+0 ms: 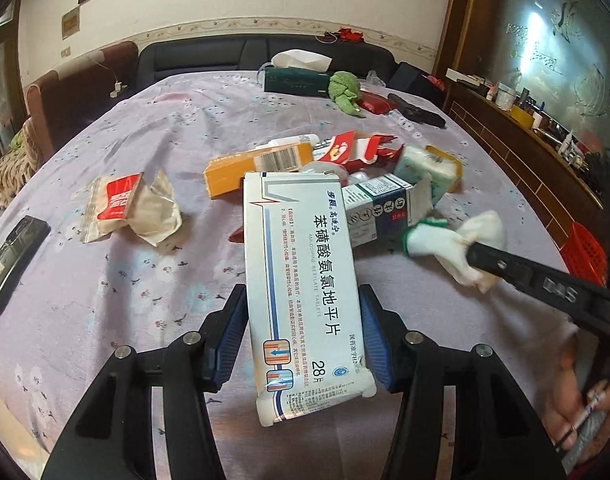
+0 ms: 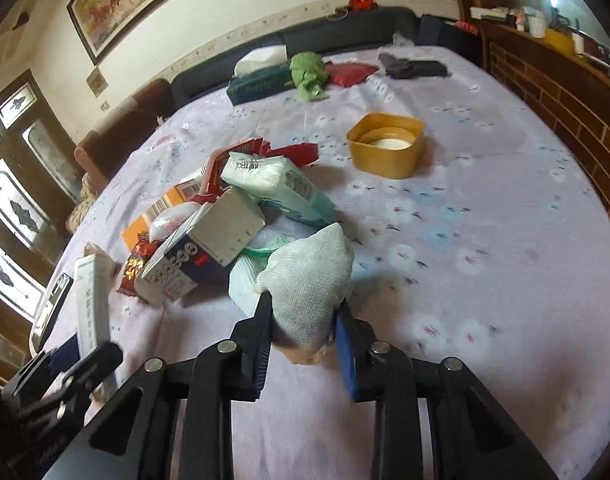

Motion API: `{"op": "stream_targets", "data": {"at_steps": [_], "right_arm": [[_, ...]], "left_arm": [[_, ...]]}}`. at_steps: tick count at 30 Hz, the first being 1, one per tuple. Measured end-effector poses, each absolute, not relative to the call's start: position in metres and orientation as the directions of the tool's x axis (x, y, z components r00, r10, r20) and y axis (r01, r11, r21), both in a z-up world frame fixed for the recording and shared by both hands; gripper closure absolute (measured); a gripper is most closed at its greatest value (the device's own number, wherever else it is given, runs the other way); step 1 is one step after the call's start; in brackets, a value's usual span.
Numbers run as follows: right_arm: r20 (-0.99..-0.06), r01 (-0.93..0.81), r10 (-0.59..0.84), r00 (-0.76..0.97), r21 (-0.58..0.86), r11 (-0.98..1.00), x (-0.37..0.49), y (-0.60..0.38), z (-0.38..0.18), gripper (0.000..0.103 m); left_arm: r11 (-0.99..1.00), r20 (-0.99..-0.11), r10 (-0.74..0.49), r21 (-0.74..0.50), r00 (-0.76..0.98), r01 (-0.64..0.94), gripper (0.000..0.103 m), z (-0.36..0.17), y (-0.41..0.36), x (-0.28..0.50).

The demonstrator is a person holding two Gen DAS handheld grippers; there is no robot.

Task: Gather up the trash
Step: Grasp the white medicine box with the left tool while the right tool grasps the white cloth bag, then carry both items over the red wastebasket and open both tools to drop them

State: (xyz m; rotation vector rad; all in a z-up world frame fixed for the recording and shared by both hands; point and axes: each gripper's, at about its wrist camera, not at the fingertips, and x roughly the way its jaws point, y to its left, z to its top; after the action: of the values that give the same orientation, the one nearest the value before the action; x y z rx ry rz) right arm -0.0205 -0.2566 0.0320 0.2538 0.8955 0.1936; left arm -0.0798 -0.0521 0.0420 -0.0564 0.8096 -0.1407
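Trash pile on flowered surface (image 2: 485, 240)
Left tool (image 1: 303, 332) is clamped on white medicine box (image 1: 305, 280); right tool (image 2: 303, 318) is clamped on white cloth (image 2: 309, 280).

The left hand-held gripper (image 1: 303, 334) points downward, its blue pads pressed against both sides of a white box (image 1: 305, 296). The right hand-held gripper (image 2: 305, 320) angles down likewise, clamped on a white glove (image 2: 309, 280). Bare fingers (image 1: 577, 412) show at its handle.
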Motion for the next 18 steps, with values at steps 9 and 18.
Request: {"op": "stream_targets", "data": {"at_steps": [9, 18], "right_arm": [[-0.682, -0.049, 0.253, 0.686, 0.304, 0.952, -0.077, -0.283, 0.055, 0.073], [-0.637, -0.018, 0.235, 0.734, 0.328, 0.945, -0.104, -0.313, 0.07, 0.073]], "left_arm": [[0.981, -0.71, -0.186, -0.096, 0.68, 0.168, 0.05, 0.047, -0.075, -0.087], [0.961, -0.702, -0.244, -0.083, 0.669, 0.263, 0.05, 0.059, -0.114, -0.094]]}}
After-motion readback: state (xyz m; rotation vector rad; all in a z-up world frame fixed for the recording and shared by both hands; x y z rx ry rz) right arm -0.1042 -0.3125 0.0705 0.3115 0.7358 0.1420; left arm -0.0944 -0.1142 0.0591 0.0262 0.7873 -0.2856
